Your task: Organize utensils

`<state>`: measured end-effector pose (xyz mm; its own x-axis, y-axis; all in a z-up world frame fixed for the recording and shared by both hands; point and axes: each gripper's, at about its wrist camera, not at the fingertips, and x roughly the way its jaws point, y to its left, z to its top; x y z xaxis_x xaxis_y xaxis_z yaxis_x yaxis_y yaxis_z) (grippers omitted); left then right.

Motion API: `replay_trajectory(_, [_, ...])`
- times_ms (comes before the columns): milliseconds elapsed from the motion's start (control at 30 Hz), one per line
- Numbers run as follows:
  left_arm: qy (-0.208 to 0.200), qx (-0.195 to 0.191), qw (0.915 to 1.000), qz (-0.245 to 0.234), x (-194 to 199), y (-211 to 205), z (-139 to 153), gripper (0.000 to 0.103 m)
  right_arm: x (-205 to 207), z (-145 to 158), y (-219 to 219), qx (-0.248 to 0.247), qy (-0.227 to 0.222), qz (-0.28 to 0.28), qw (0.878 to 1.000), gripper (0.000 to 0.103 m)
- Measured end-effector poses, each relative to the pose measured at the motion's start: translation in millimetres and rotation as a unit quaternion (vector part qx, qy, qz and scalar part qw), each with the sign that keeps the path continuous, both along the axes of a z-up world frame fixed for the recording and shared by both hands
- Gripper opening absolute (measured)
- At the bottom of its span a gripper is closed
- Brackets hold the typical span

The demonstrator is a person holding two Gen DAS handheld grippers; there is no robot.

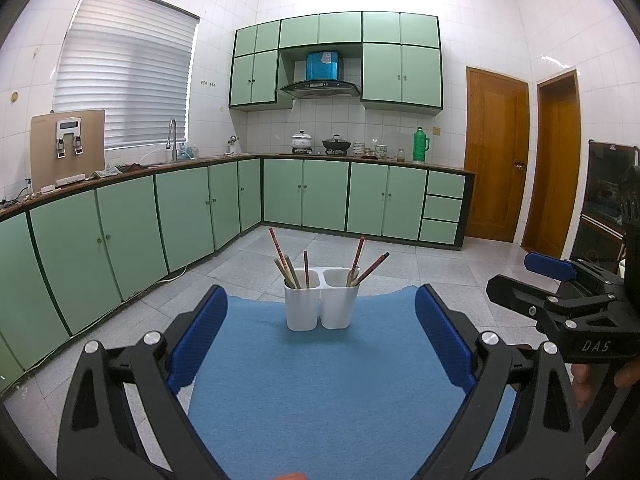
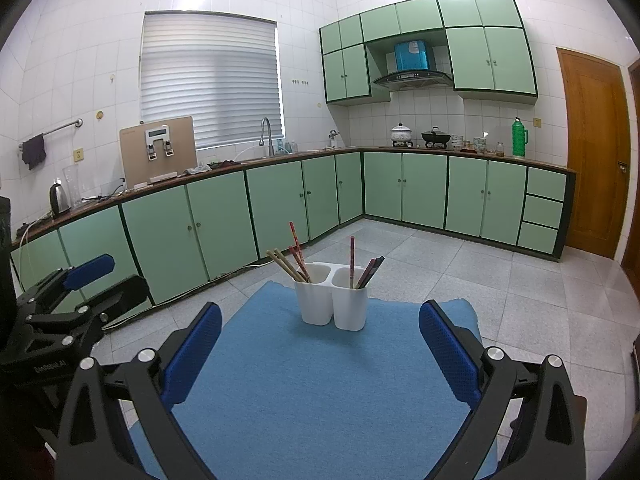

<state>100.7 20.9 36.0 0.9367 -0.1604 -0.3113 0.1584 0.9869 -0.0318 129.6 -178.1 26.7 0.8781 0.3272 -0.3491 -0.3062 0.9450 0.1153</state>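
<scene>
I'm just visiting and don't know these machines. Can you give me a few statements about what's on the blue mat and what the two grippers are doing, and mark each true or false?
1. The white holder has two compartments, and both contain chopsticks. True.
2. The left gripper is clamped on a chopstick. False: it is open and holds nothing.
3. The holder stands on a blue mat. True.
4. The right gripper is touching the holder. False: it is open, short of the holder.
5. Chopsticks lie scattered on the mat. False: all that show stand in the holder.
</scene>
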Motion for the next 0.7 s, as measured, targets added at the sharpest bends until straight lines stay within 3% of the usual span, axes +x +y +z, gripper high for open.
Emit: replay_trajectory(700, [0.001,0.000,1.0000,0.002,-0.9,0.3,-0.9,0.092,0.1,0.2,0.8,-0.001,0.000,0.001,1.000,0.097])
